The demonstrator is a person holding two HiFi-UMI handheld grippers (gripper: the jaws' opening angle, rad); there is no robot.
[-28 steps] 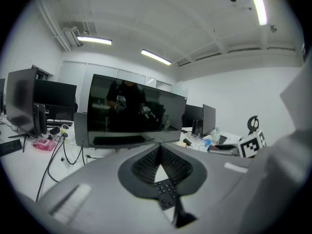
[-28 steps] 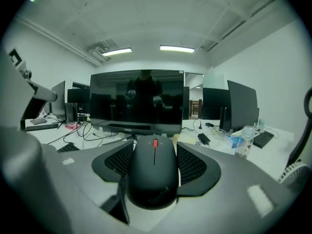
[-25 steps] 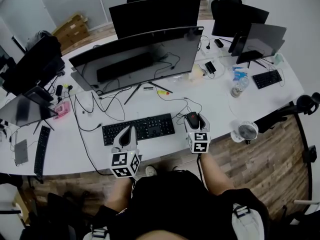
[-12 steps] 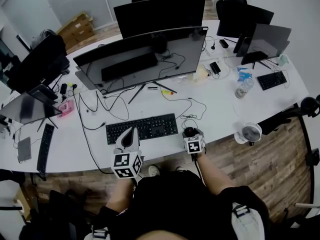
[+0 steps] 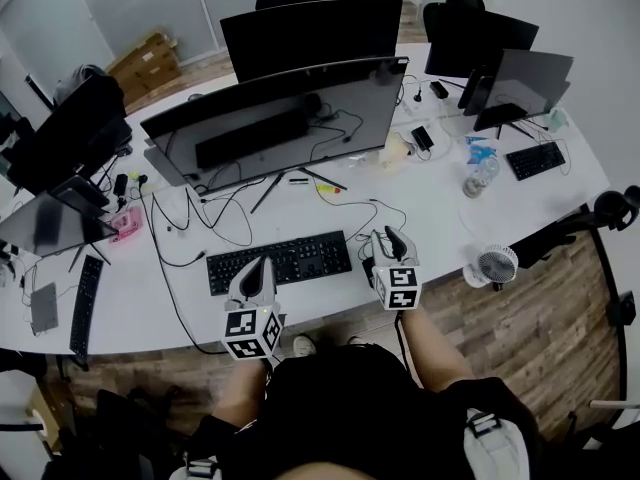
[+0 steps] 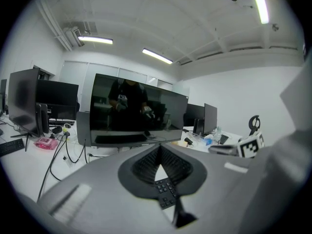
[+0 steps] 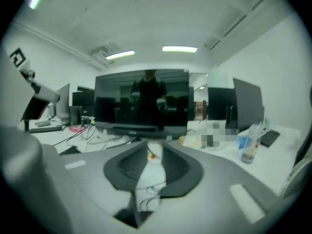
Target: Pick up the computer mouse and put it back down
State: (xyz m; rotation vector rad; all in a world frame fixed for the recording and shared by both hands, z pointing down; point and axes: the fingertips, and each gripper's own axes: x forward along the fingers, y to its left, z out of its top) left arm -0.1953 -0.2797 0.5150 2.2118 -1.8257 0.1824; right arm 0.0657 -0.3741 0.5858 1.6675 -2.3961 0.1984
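Observation:
The black computer mouse [image 5: 368,269] lies on the white desk [image 5: 440,228], right of the keyboard and against the left side of my right gripper [image 5: 389,238]. In the right gripper view the mouse [image 7: 127,217] shows only as a dark shape at the bottom, under the jaws. These jaws are closing, and between them I see only desk and a thin cable. My left gripper [image 5: 256,271] hovers over the keyboard's front edge, its fingertips [image 6: 157,150] touching, with nothing held.
A black keyboard [image 5: 280,257] lies in front of a wide monitor [image 5: 275,118]. Loose cables [image 5: 372,215] run over the desk behind the mouse. A small white fan [image 5: 494,264] and a bottle [image 5: 477,176] stand to the right. The desk's front edge is just below both grippers.
My right gripper drew back toward the desk edge with the mouse, then came forward again. The mouse is out of its jaws and lies beside it. The left gripper stayed still.

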